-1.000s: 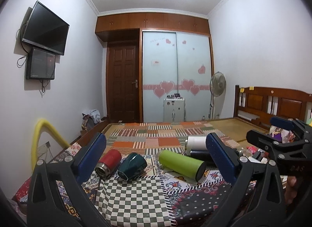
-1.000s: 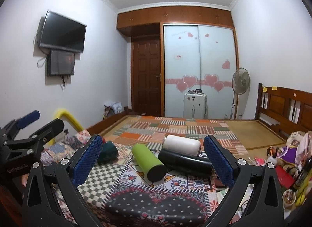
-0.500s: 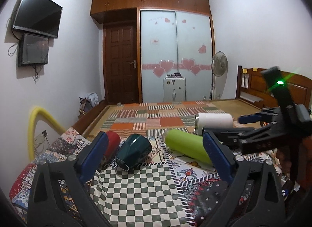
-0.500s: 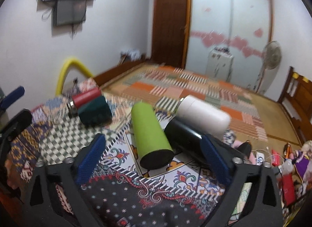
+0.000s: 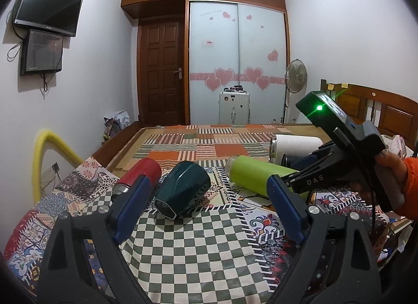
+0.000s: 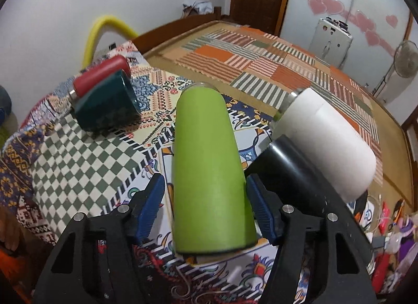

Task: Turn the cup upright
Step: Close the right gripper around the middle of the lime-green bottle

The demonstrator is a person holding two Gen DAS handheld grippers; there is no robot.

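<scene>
Several cups lie on their sides on a patterned cloth. A green cup (image 6: 209,163) lies between the blue pads of my right gripper (image 6: 206,207); the jaws straddle its base end, the right pad touching, a sliver of gap at the left. It also shows in the left wrist view (image 5: 261,176), with my right gripper (image 5: 300,170) over it. A dark teal cup (image 5: 183,191) and a red cup (image 5: 138,176) lie just ahead of my left gripper (image 5: 209,210), which is open and empty.
A black cup (image 6: 295,170) and a white cup (image 6: 326,136) lie tight against the green cup's right side. The teal cup (image 6: 104,103) and red cup (image 6: 102,76) lie to the left. A bed with a striped quilt (image 5: 209,144) lies beyond. Clutter sits at the right edge (image 6: 392,220).
My right gripper has moved forward and down over the green cup and narrowed around it. My left gripper has edged closer to the teal and red cups.
</scene>
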